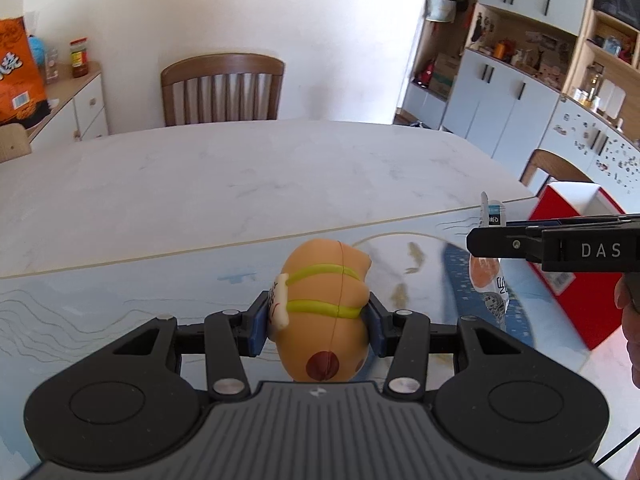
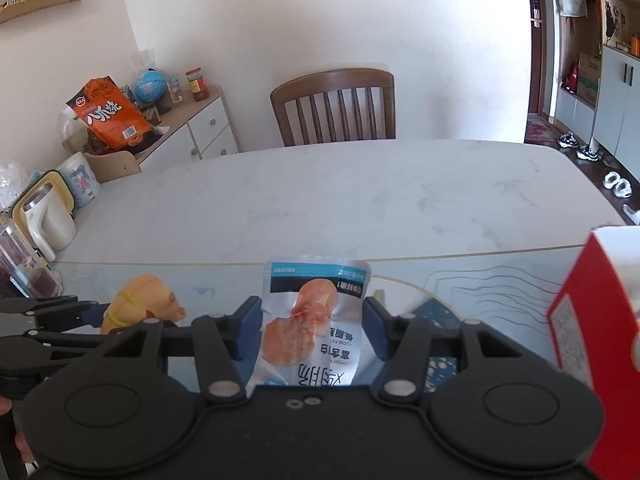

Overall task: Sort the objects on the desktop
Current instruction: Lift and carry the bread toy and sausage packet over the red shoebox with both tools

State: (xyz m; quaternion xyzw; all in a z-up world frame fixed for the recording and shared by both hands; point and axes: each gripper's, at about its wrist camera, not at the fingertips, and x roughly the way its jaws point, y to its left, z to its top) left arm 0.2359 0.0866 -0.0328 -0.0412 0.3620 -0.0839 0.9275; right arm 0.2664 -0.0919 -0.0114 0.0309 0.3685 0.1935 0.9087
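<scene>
Orange-tan and banded in yellow-green, a soft toy (image 1: 326,312) sits clamped between the blue pads of the left gripper (image 1: 320,320), low in the centre of the left wrist view, raised off the pale patterned mat (image 1: 100,300). At the right edge of that view the right gripper (image 1: 486,242) shows side-on, its jaws closed on a snack packet (image 1: 490,276), with a red box (image 1: 572,248) behind.

Only the right wrist view shows the packet's printed face (image 2: 316,320): white with a teal top band and an orange meat picture, pinched between the right gripper's pads (image 2: 250,328) at lower centre. That view alone takes in the white kettle (image 2: 48,220) and mug (image 2: 80,180) at the table's (image 2: 360,200) left edge. The toy appears there at lower left, in the left gripper's fingers (image 2: 52,308).
</scene>
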